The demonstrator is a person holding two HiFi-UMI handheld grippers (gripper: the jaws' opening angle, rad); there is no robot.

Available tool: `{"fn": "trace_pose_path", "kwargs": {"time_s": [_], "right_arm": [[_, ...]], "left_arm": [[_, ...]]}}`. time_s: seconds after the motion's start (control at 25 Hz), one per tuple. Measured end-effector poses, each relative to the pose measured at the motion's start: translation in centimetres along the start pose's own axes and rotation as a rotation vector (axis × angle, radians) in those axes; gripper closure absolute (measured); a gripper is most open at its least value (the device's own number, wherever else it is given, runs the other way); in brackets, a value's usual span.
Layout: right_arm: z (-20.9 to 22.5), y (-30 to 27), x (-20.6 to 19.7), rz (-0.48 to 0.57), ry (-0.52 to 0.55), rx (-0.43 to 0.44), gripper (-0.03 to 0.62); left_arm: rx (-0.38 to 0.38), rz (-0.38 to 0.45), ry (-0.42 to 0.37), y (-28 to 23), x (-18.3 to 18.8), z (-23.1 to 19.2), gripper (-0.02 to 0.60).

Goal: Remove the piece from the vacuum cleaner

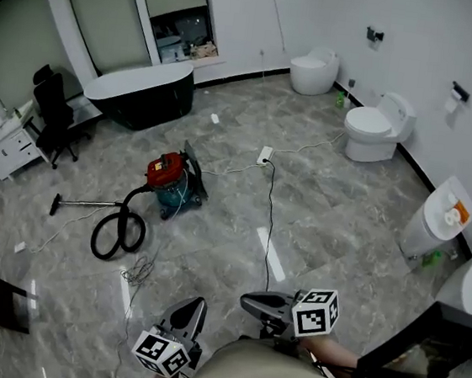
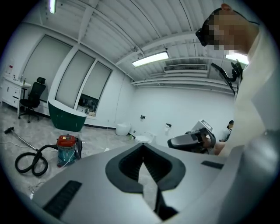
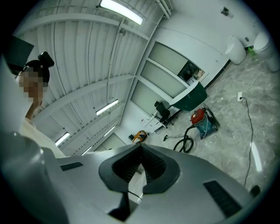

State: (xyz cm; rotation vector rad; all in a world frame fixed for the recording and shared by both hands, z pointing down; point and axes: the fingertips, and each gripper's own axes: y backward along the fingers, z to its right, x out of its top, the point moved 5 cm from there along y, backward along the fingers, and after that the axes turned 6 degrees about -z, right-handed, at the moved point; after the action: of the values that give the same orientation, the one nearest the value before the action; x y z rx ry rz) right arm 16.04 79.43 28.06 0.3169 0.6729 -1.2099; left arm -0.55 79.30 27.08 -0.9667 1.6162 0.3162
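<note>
- Well, I see the floor wand (image 1: 82, 203) lying on the tiles left of the red-topped vacuum cleaner (image 1: 167, 183), with the black hose (image 1: 116, 234) looped between them.
- My left gripper (image 1: 196, 305) is well apart from the vacuum cleaner, fingers pressed together and empty.
- My right gripper (image 1: 246, 299), further right of the vacuum cleaner, is likewise closed on nothing.

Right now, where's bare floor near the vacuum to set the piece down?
Bare floor lies between the black cable and the toilet, and between bathtub and vacuum cleaner. Crowded: beside it, where hose, wand and cords lie.
</note>
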Motion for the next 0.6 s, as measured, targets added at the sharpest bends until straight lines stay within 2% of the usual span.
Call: {"fn": "trace_pose_path", "kwargs": {"time_s": [0.2, 0.36, 0.6], "right_arm": [[0.7, -0.9, 0.8, -0.057, 0.015, 0.039, 0.592], [3.2, -1.6, 2.8, -0.070, -0.026, 0.049, 0.592], [5.9, -1.0, 7.1, -0.107, 0.011, 0.126, 0.592]], "left_arm": [[0.058, -0.013, 0.013, -0.4, 0.3, -1.2, 0.580], [0.123, -0.016, -0.001, -1.8, 1.1, -2.4, 0.588], [0.103, -0.017, 0.064, -6.7, 3.3, -3.0, 0.588]]}}
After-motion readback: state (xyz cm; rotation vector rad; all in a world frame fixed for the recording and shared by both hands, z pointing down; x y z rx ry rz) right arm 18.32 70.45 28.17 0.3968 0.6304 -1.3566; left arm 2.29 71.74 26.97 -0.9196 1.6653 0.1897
